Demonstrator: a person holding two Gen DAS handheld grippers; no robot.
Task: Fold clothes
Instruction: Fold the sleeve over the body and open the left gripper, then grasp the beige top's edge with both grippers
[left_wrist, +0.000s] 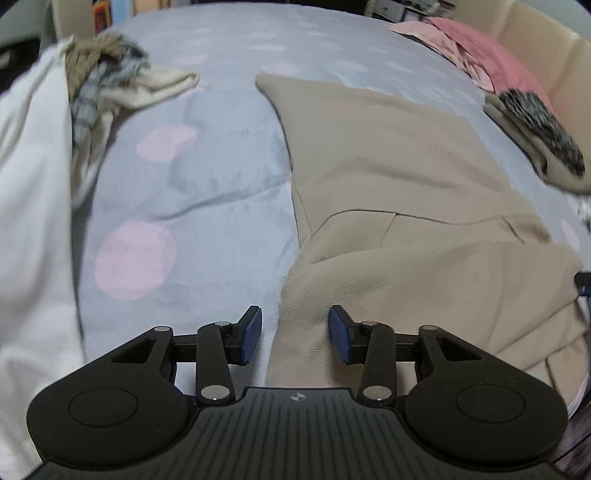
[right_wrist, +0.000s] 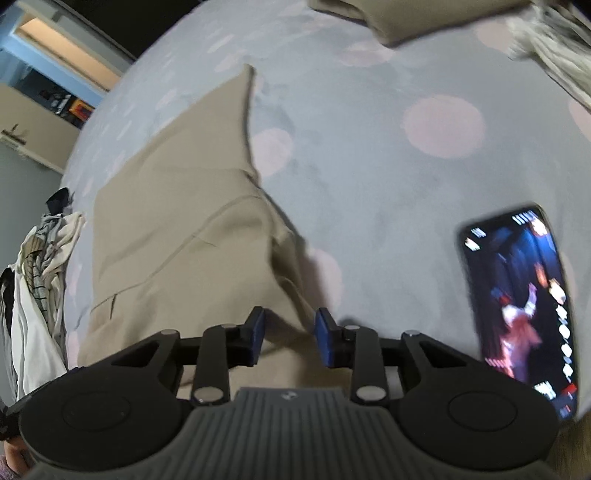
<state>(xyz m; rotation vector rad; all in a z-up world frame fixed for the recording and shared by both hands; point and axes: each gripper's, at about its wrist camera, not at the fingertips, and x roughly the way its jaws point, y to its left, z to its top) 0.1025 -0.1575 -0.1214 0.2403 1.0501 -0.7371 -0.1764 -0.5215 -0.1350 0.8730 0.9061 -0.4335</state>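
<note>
Beige trousers (left_wrist: 388, 177) lie spread on a light blue bedspread (left_wrist: 207, 177) with pink dots. My left gripper (left_wrist: 294, 334) is open, its blue pads either side of a raised fold at the trousers' near left edge. In the right wrist view the same trousers (right_wrist: 177, 229) stretch away to the upper left. My right gripper (right_wrist: 289, 338) is open with its pads either side of the trousers' near right edge. Neither gripper holds the cloth.
A heap of unfolded clothes (left_wrist: 99, 85) lies at the far left, also seen in the right wrist view (right_wrist: 40, 266). Folded garments (left_wrist: 535, 136) and pink pillows (left_wrist: 480, 48) lie at the far right. A lit phone (right_wrist: 524, 306) lies on the bedspread (right_wrist: 388, 184) at the right.
</note>
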